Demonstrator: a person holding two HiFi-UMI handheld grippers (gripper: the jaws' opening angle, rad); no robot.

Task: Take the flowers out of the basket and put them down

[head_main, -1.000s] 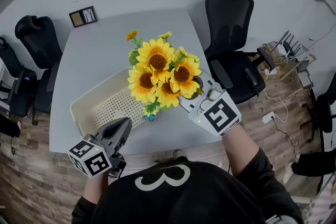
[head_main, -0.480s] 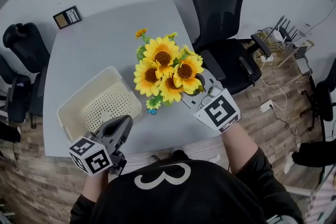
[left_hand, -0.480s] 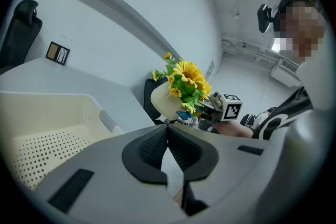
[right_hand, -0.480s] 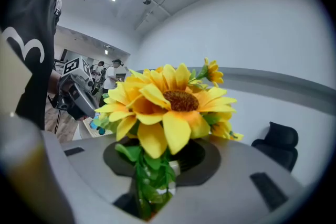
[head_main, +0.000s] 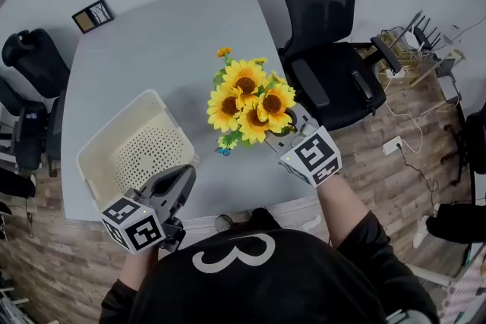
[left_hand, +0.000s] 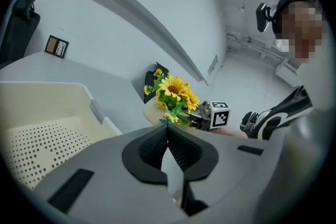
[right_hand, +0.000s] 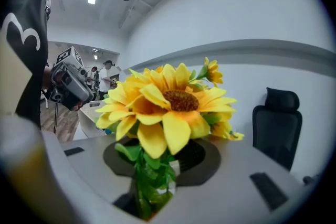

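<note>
Presently: right gripper (head_main: 291, 130) clamped on flowers (head_main: 250, 99), over table (head_main: 152, 42), outside basket (head_main: 155, 98); left gripper (head_main: 183, 177) clenched, empty.

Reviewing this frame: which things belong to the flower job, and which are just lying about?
Job in hand:
flowers, stems clamped in the right gripper jaws
basket, now empty
table, where they go down

Lying about:
small framed card at the table's corner
black office chair
cable clutter on the floor
</note>
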